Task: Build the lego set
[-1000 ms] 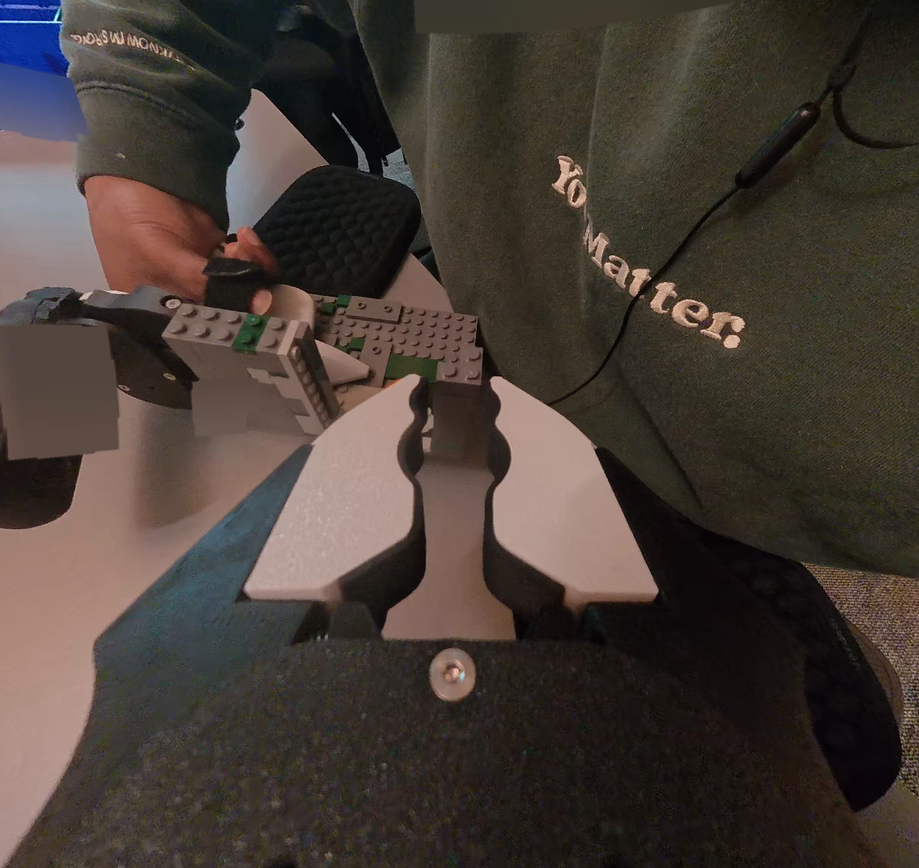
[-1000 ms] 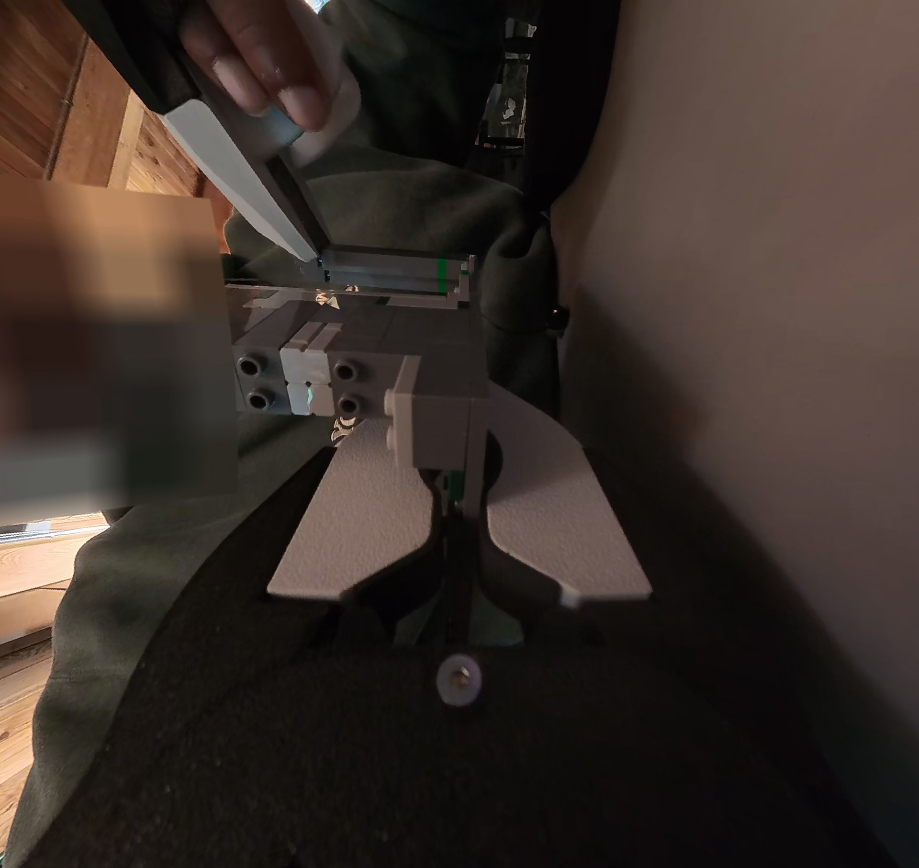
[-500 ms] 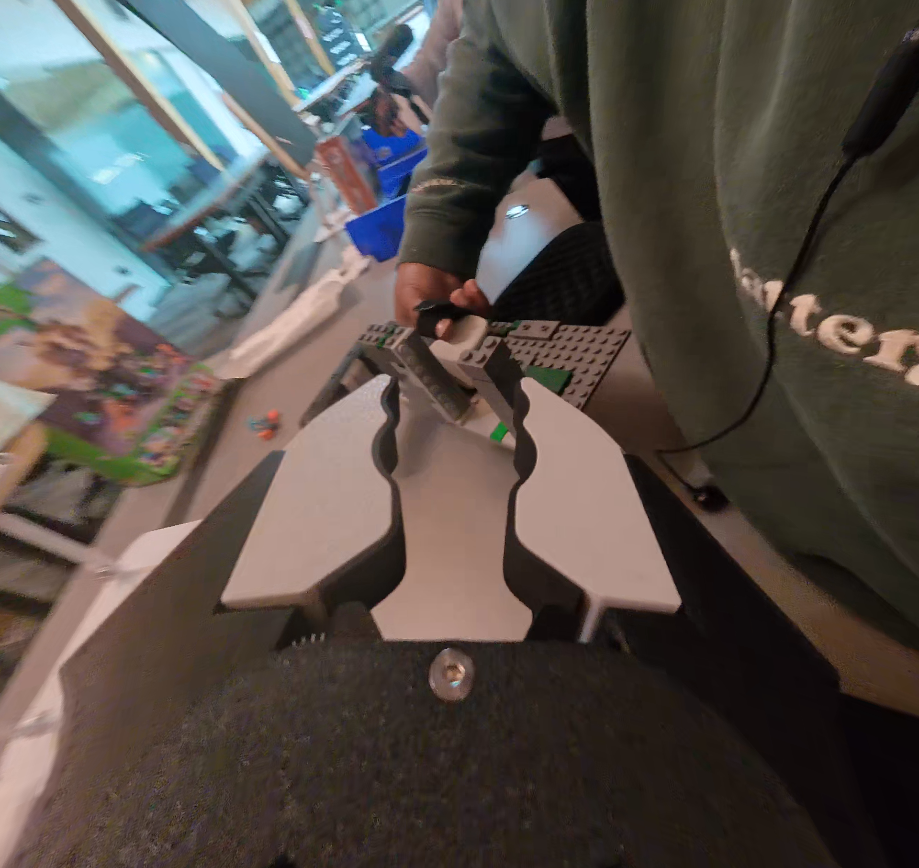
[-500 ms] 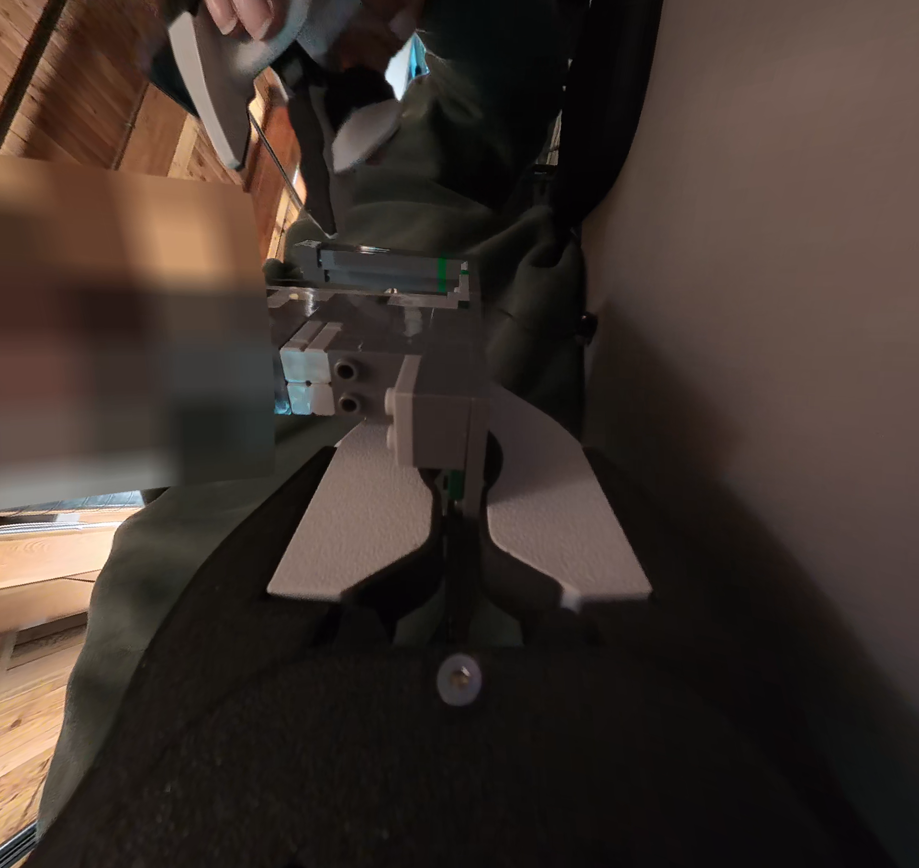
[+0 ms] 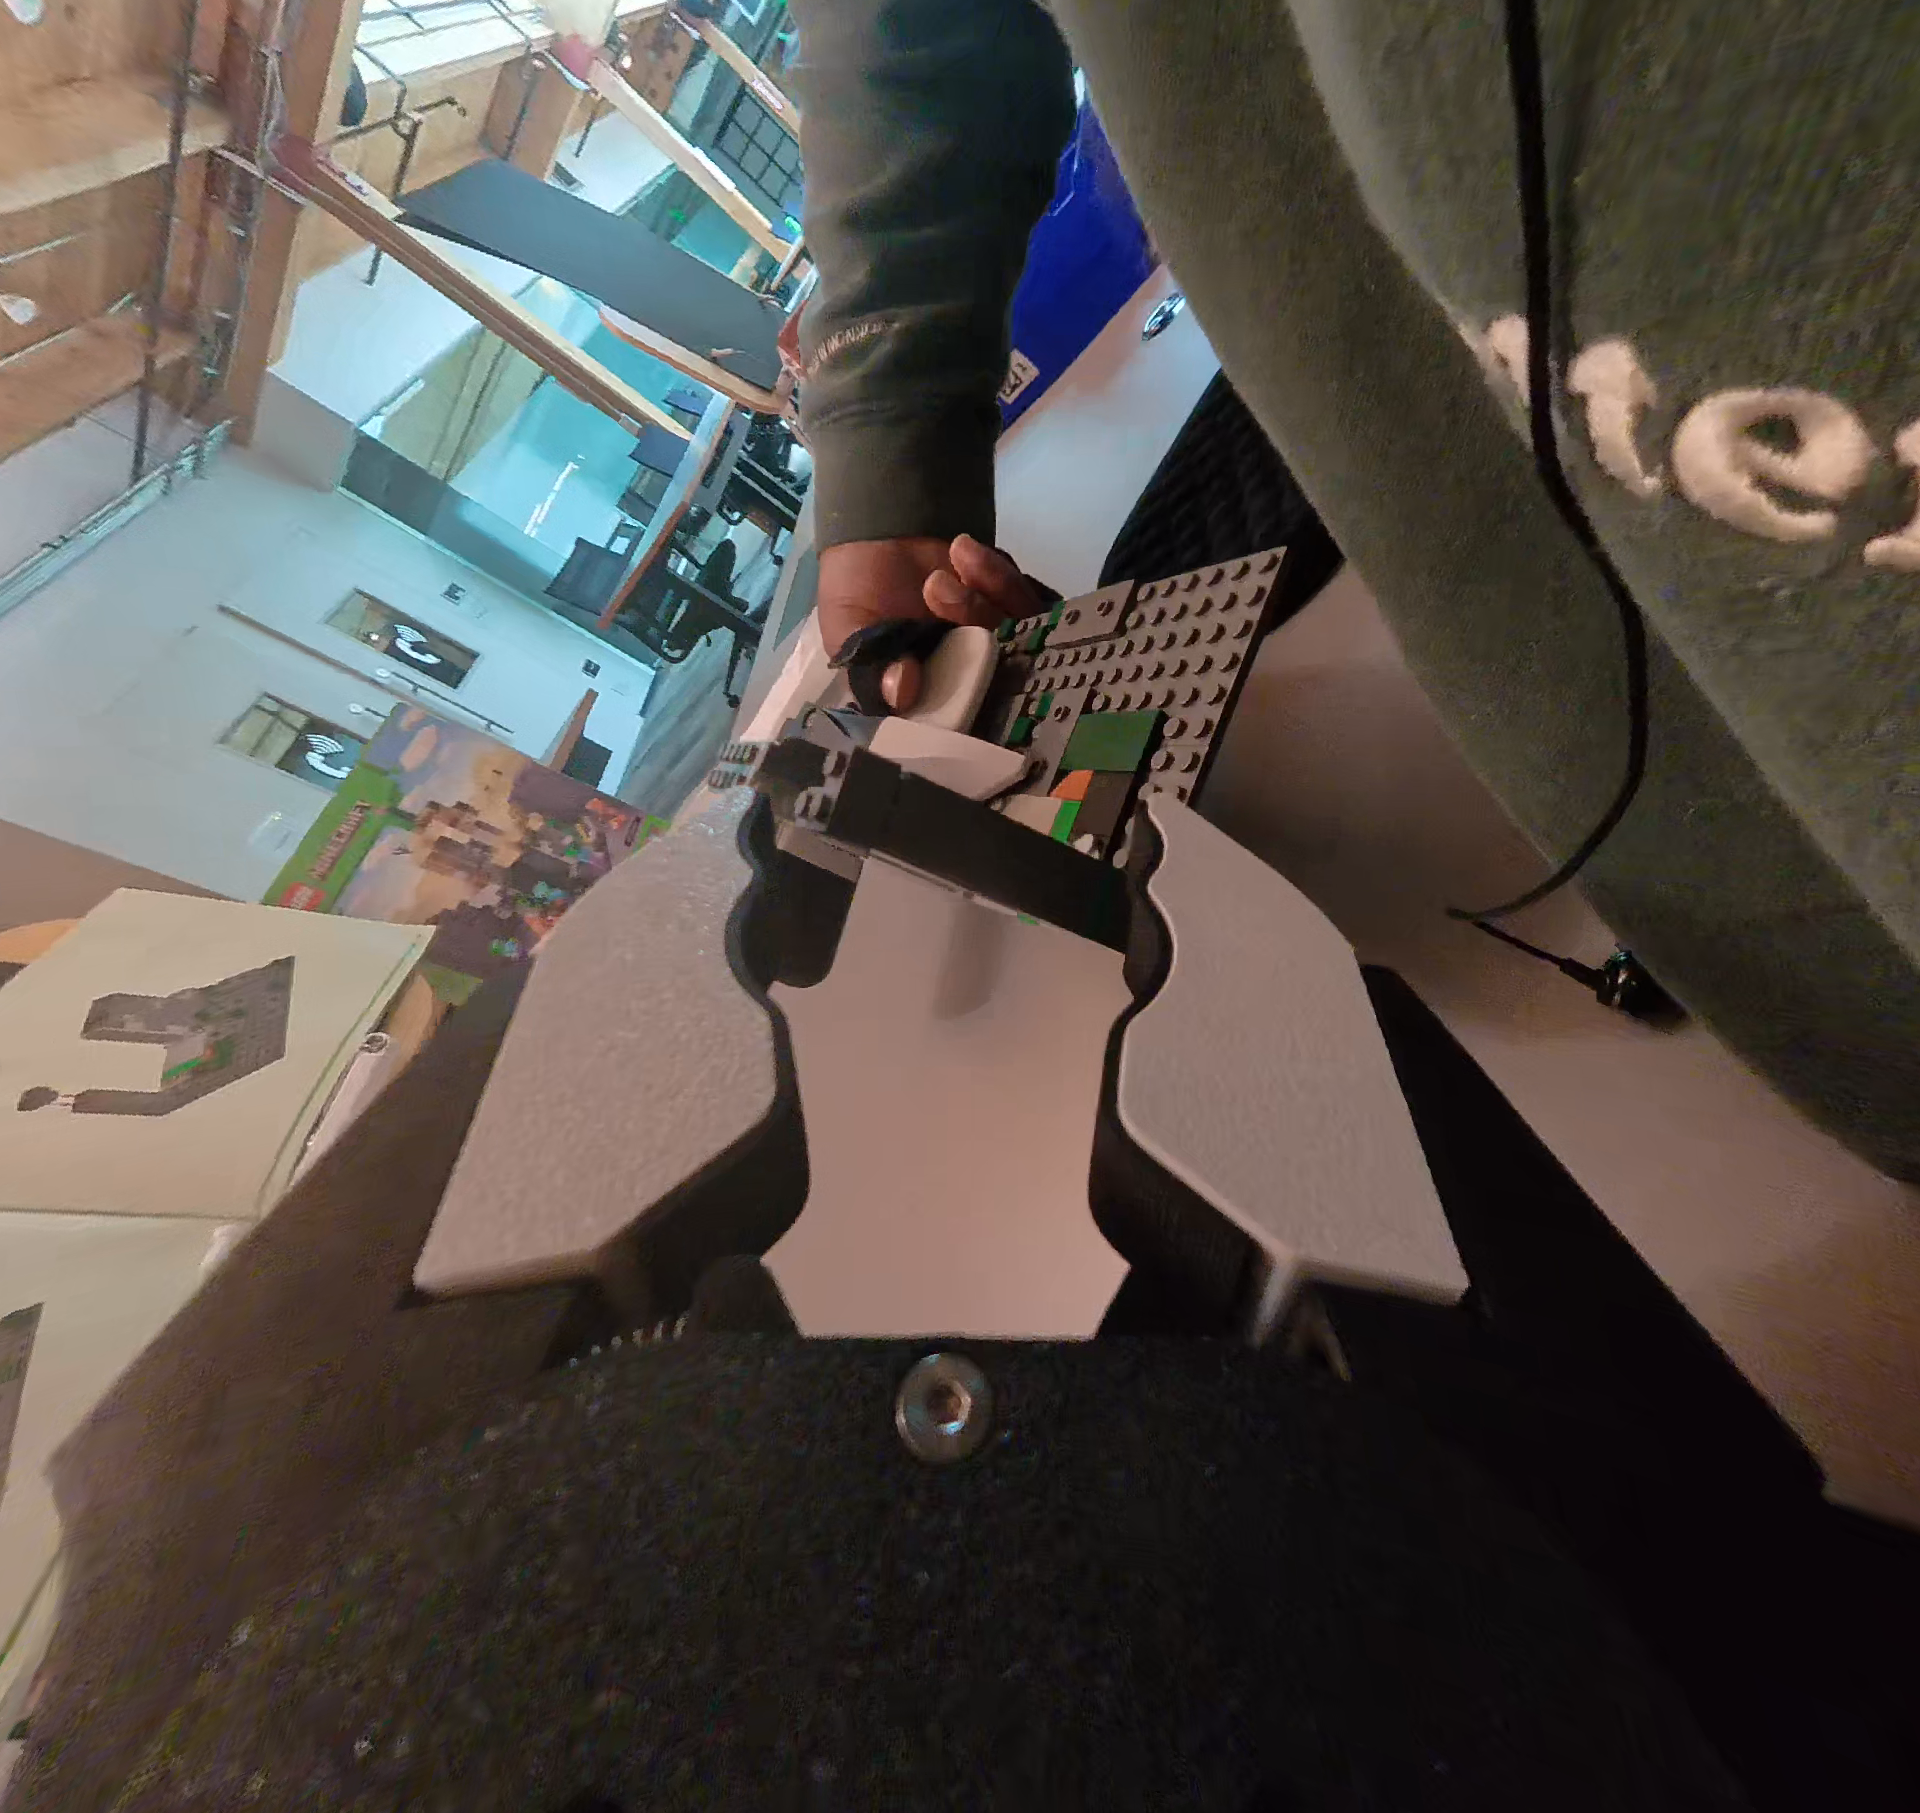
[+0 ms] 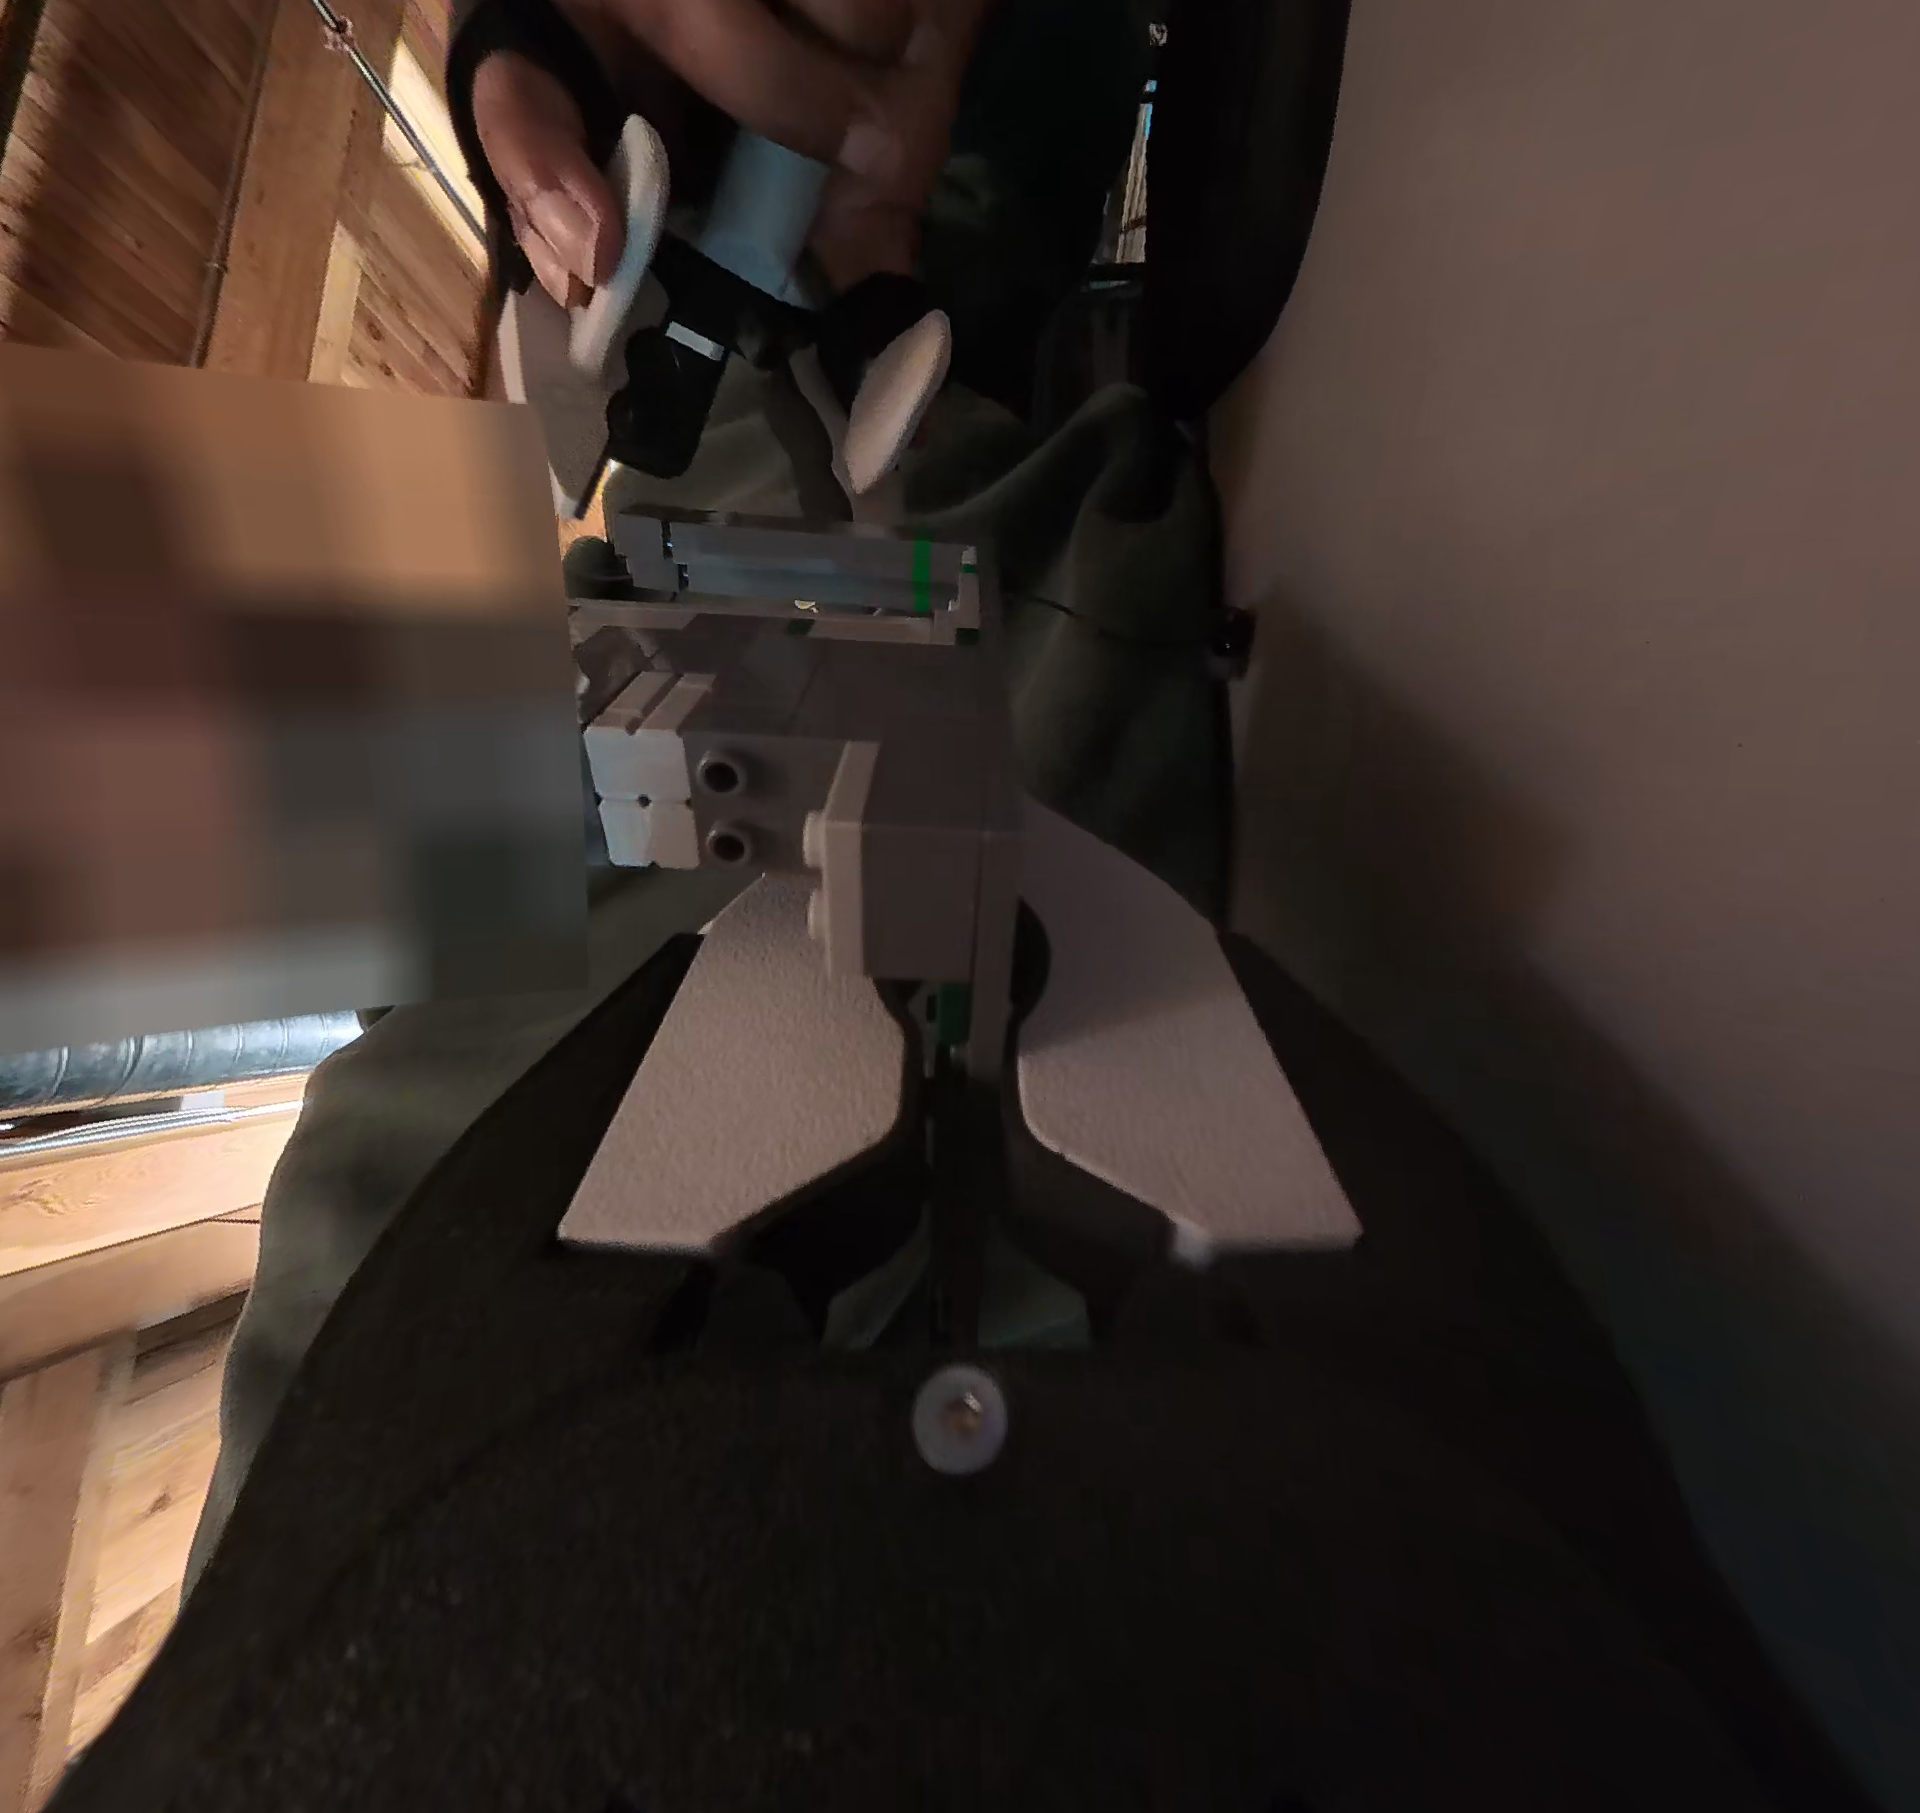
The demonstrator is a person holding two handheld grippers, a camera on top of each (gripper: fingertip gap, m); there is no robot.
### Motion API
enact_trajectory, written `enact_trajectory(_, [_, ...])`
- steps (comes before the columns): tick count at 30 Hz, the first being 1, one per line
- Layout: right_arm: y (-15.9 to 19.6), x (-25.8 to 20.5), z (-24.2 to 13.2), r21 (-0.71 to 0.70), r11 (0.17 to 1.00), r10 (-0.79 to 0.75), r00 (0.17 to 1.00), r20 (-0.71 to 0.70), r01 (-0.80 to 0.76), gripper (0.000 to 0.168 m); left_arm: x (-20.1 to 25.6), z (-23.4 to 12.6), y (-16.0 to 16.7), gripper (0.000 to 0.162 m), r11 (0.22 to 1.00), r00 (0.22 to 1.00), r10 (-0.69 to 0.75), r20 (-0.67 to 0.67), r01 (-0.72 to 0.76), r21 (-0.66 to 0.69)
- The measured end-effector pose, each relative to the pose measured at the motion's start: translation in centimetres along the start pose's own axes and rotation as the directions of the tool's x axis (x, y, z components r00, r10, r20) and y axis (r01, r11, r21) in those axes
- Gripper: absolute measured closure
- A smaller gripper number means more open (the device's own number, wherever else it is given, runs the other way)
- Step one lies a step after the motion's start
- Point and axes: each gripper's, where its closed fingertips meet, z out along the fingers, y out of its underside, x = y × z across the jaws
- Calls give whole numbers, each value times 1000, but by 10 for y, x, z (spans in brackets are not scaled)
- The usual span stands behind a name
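Observation:
The lego build (image 5: 1174, 662) is a grey studded baseplate with green and orange pieces and a dark grey block along its near edge. My right gripper (image 6: 956, 932) is shut on a thin plate at the build's edge and holds the build (image 6: 914, 828) up off the table. My left gripper (image 5: 951, 828) is open wide, and the build's dark edge lies across the gap at its fingertips. In the right wrist view the left gripper's white fingers (image 6: 894, 392) stand spread just over the build's far edge. Whether they touch it is unclear.
The lego box (image 5: 468, 838) and an open instruction booklet (image 5: 177, 1046) lie on the table at the left. The person's green sweatshirt (image 5: 1558, 205) with a black cable (image 5: 1538, 309) fills the right side. The pale table (image 6: 1558, 516) is close beside the right gripper. The grippers' ends are close to 8 cm from one another.
My left gripper has let go of the build's edge, opened wide and swung round to face the build's end. My right gripper has kept its hold on the build.

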Motion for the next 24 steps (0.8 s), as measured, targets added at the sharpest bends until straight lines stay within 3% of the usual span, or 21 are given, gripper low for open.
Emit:
enact_trajectory(9, [-15,-2,9,-18,999,46,998,45,-45,160,-4,-11,10,96,989,984,139,115,-131,-71])
enact_trajectory(24, [-23,-4,21,-37,999,34,998,53,-32,160,-6,-16,13,100,957,957,270,105,-254,-142])
